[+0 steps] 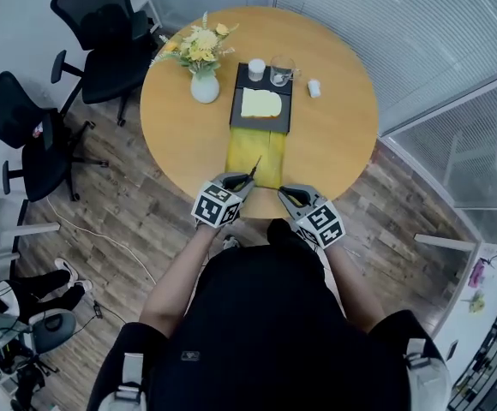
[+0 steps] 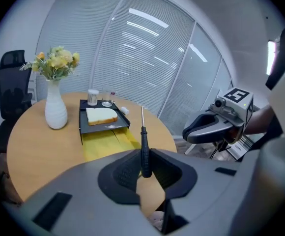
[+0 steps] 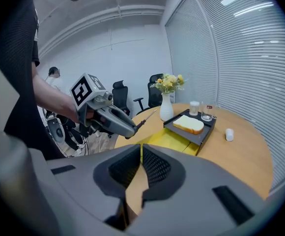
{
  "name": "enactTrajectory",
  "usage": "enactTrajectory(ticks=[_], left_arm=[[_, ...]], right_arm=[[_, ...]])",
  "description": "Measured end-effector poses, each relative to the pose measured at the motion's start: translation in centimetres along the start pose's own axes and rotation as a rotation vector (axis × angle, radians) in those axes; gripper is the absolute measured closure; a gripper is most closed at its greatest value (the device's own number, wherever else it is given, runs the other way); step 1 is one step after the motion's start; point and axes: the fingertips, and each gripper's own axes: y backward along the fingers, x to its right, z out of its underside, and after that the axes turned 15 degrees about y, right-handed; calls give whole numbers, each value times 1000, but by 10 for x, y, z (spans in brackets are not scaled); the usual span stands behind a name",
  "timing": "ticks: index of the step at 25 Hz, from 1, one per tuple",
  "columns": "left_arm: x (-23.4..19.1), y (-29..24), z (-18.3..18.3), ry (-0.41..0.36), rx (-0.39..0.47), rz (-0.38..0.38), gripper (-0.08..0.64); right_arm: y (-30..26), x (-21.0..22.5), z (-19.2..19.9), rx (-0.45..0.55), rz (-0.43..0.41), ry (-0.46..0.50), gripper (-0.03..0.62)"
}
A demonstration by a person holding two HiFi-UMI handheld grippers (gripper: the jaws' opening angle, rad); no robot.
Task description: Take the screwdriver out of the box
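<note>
Vase [image 1: 204, 86], tray [image 1: 261, 125] block table [image 1: 334, 135] middle; near-right edge free.

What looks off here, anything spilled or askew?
Nothing stands out: vase upright, bread flat on the black tray, no spill. Left gripper holds the screwdriver clear of the yellow box.

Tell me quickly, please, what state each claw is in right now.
Left claw: closed on the screwdriver, gripping its handle.
Right claw: closed, with nothing between its jaws.
</note>
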Motion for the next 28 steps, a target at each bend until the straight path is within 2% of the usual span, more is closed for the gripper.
enactTrajectory(ticks=[3, 9, 19, 28], left_arm=[[8, 18, 3, -17, 40, 28, 491], [21, 46, 9, -28, 92, 141, 491], [17, 80, 21, -58, 113, 139, 491], [26, 98, 6, -91, 179, 172, 491]], right_arm=[[3, -9, -7, 7, 32, 4, 581], [4, -15, -19, 19, 94, 15, 581], [4, -40, -32, 38, 128, 23, 581], [13, -48, -39, 57, 171, 11, 581]])
